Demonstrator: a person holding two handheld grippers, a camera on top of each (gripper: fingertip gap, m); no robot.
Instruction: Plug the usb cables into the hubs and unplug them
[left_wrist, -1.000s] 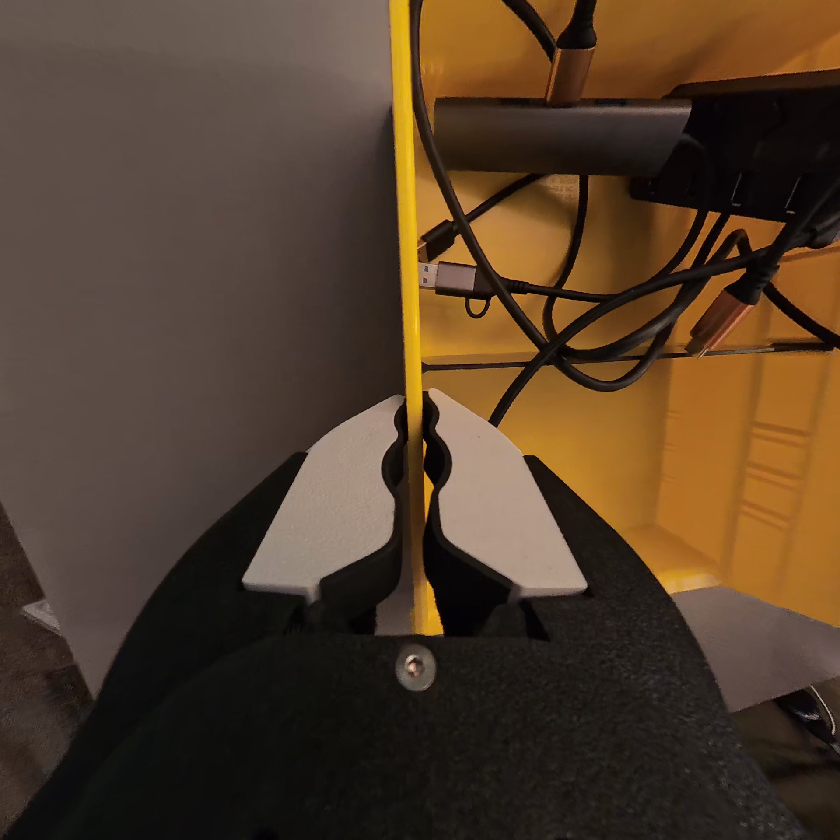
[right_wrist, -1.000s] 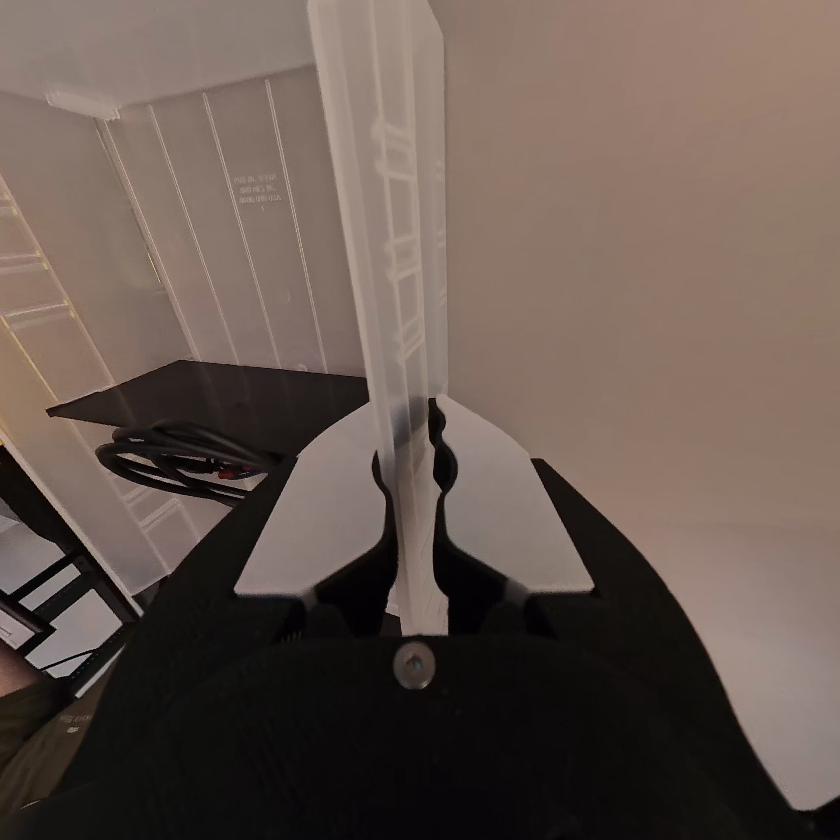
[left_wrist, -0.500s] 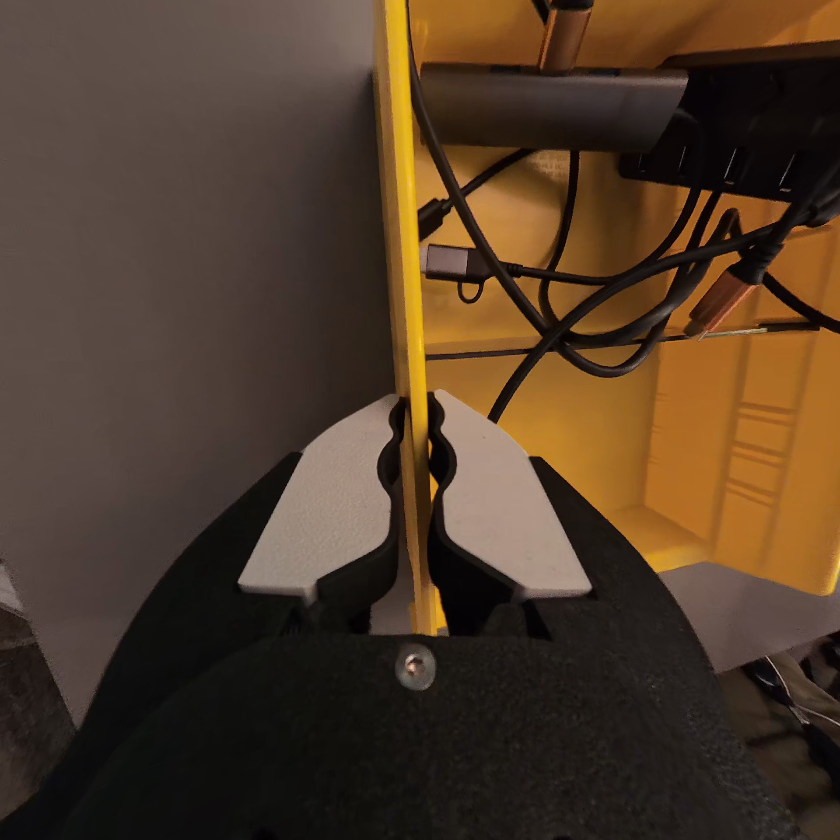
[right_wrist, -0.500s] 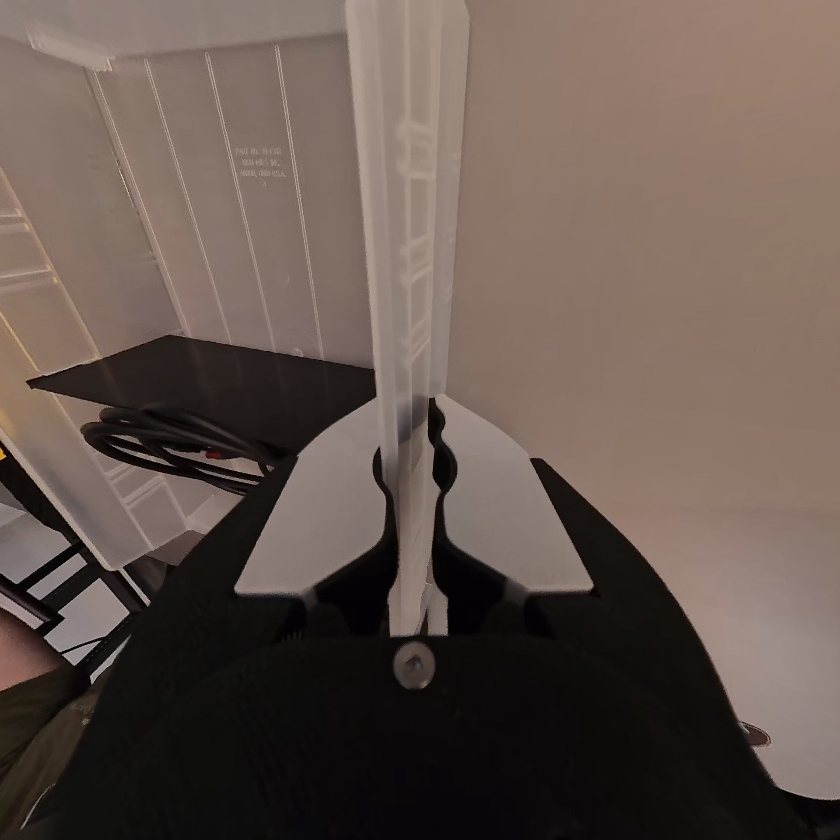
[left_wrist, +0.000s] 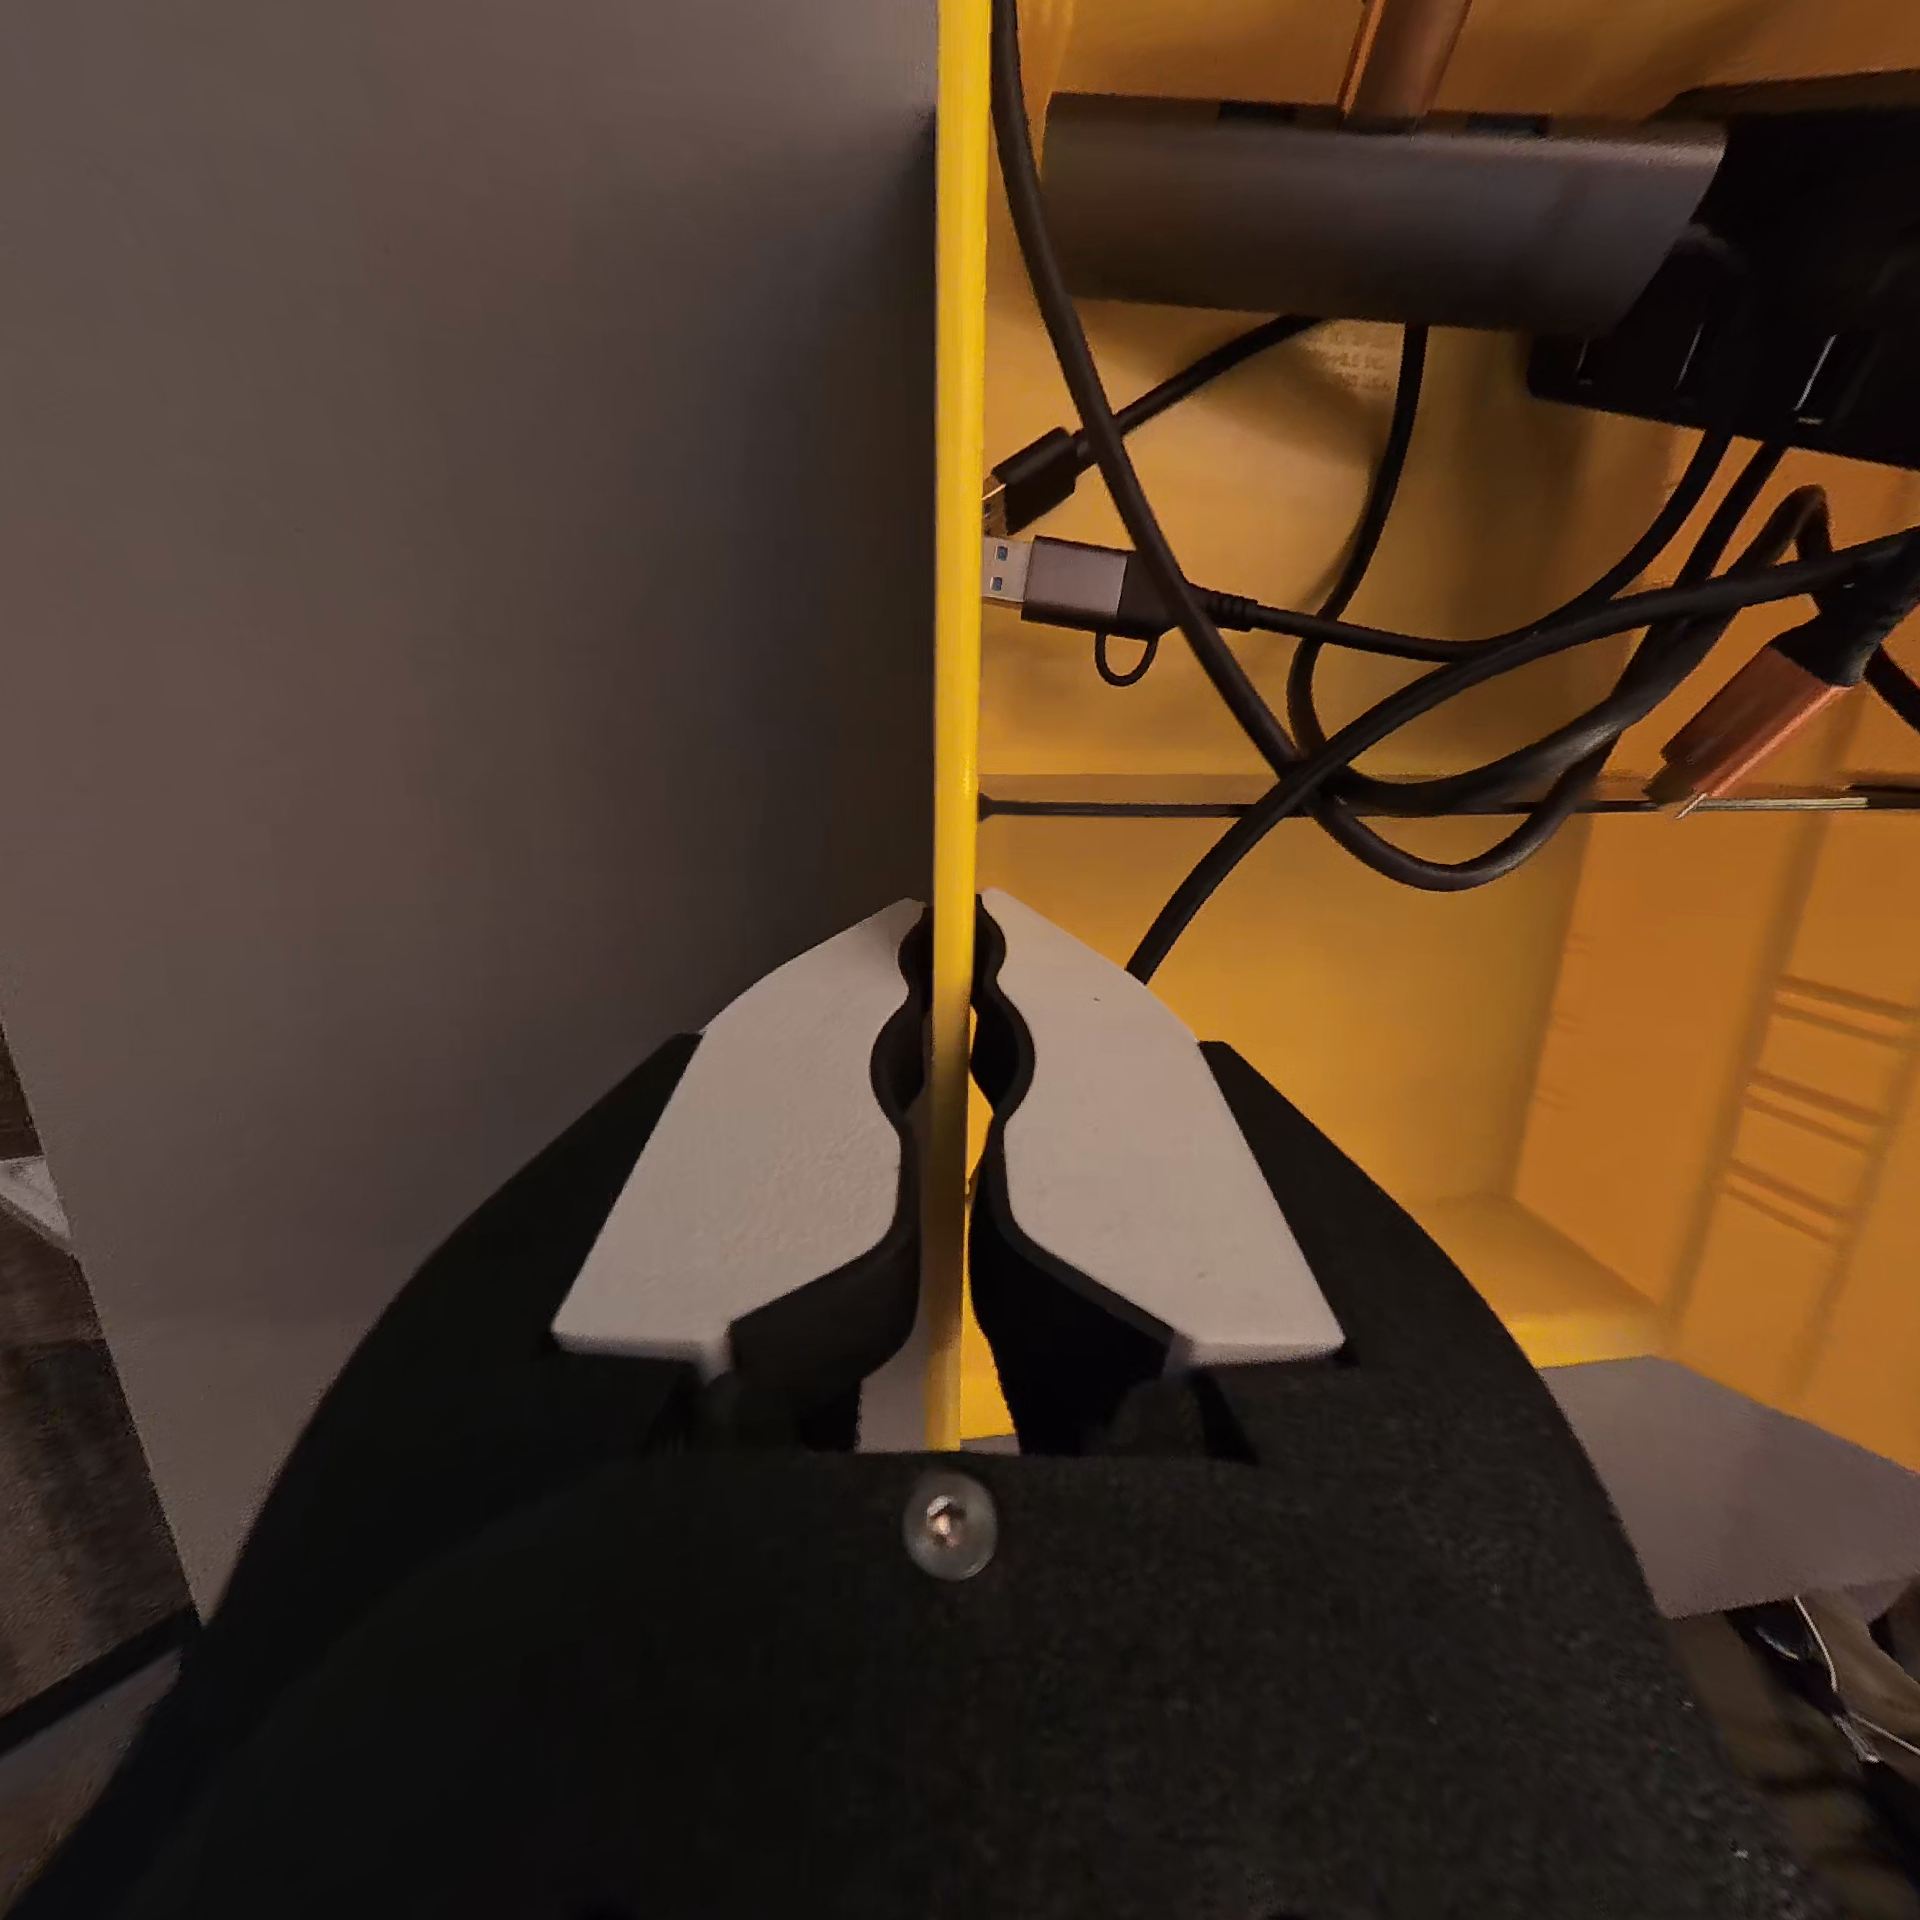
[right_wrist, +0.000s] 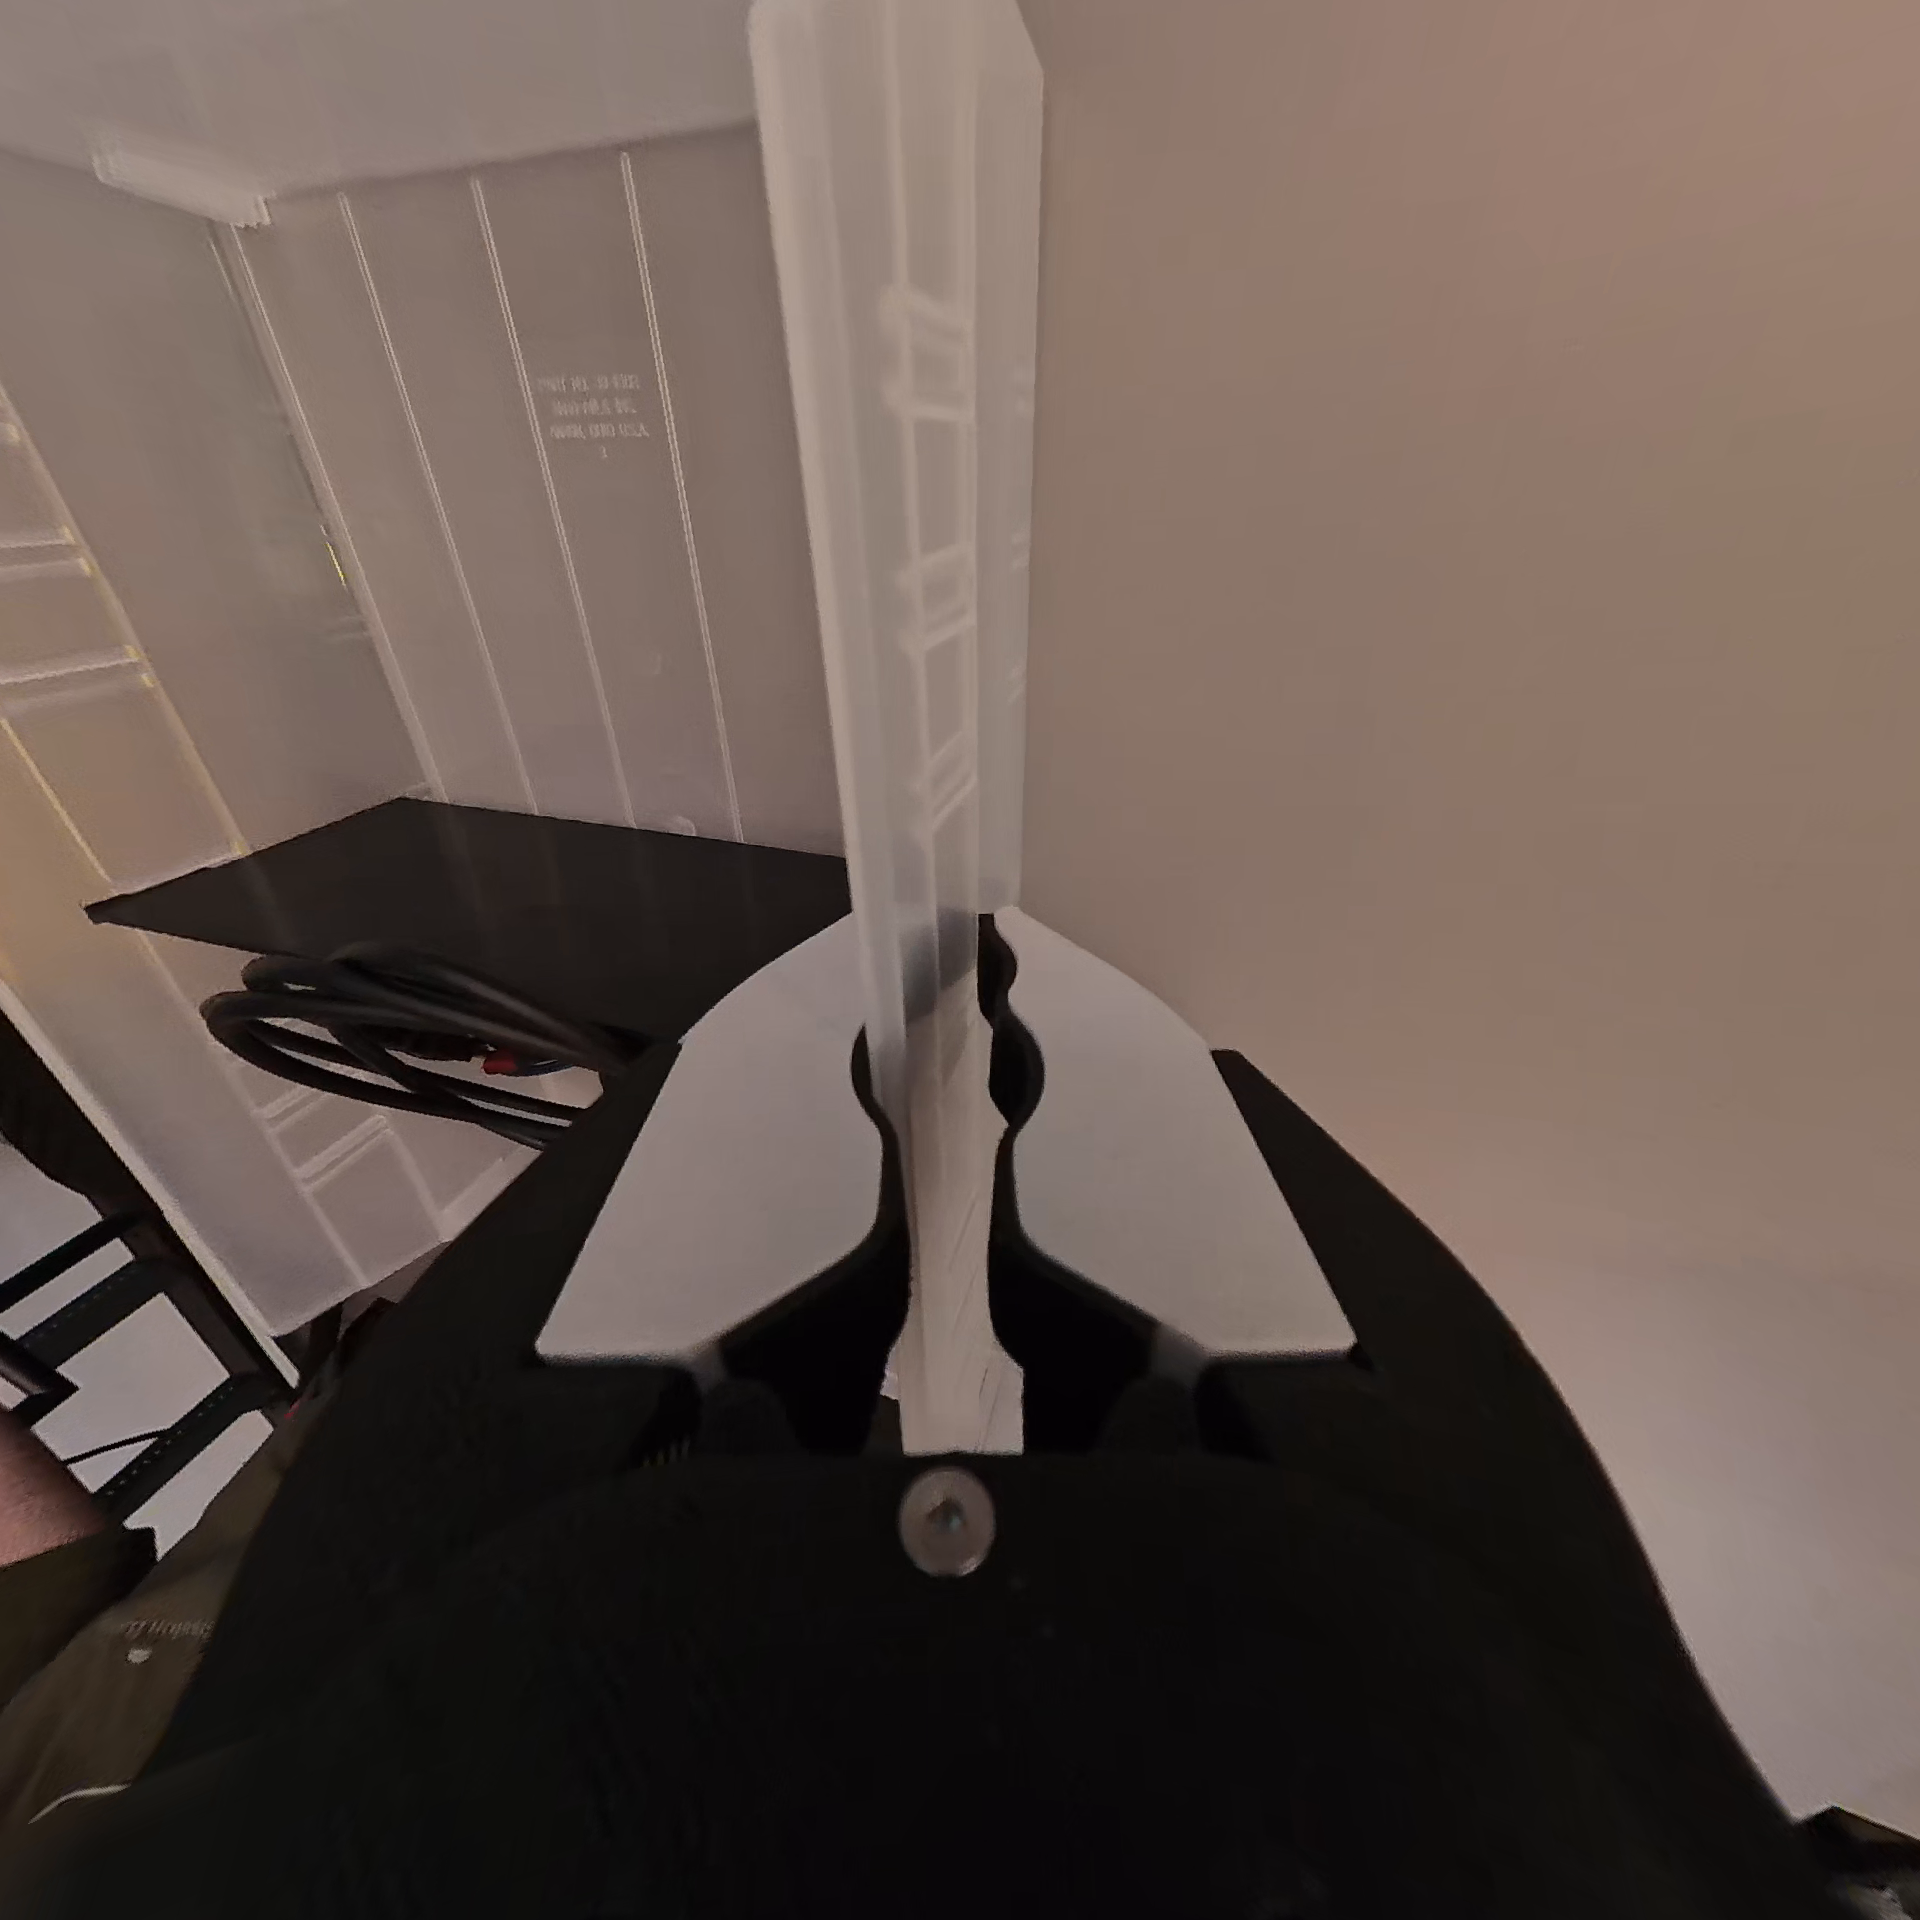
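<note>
Two bins are in your grip: your left claw (left_wrist: 953, 935) is clamped on the yellow bin (left_wrist: 958, 520) wall, with the grey hub (left_wrist: 1351, 218) and loose usb cables (left_wrist: 1081, 582) lying inside, and your right claw (right_wrist: 961, 935) pinches the clear bin (right_wrist: 904, 520) wall

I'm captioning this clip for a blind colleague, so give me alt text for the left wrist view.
The left gripper is clamped on the thin side wall of a yellow plastic bin. Inside the bin lie a long grey metal USB hub, a black hub, tangled black cables and a loose grey USB plug.
</note>
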